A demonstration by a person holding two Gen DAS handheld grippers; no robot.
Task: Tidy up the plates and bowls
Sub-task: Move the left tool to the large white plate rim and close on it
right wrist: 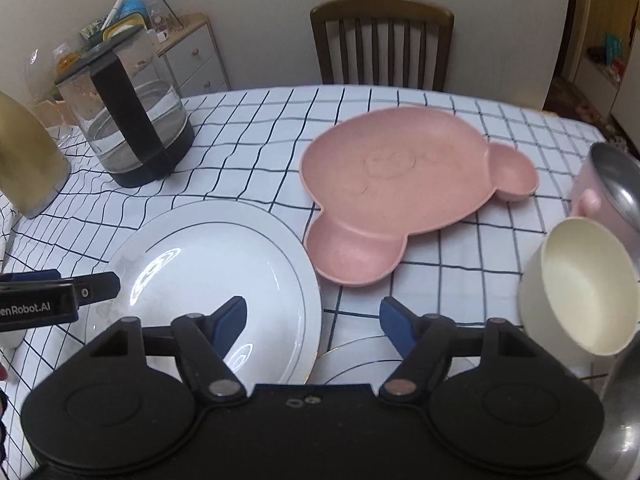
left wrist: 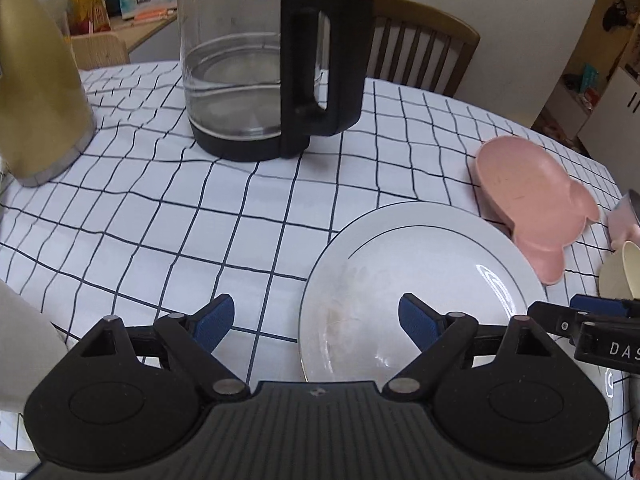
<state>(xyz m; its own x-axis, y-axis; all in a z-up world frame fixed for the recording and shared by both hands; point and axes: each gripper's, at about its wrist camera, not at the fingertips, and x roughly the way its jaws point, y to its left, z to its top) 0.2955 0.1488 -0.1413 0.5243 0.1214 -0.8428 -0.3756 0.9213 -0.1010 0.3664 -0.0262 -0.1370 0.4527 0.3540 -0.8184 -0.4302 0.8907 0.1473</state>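
1. Left gripper (left wrist: 316, 322): fingers released, nothing between them. They straddle the near left rim of the round white ceramic plate with a thin dark ring (left wrist: 420, 280).
2. Right gripper (right wrist: 312, 322): jaws apart and empty, straddling that plate's near right rim; a second white plate edge (right wrist: 360, 360) shows just right of it.
3. Both hands sit about equally near, one on each side of the white plate.
4. Beyond the white plate to the right lies a pink animal-shaped divided plate (right wrist: 396, 188); further right, a tilted cream bowl (right wrist: 584, 284).
5. Far left of the white plate stands a glass kettle with black handle (left wrist: 260, 64).
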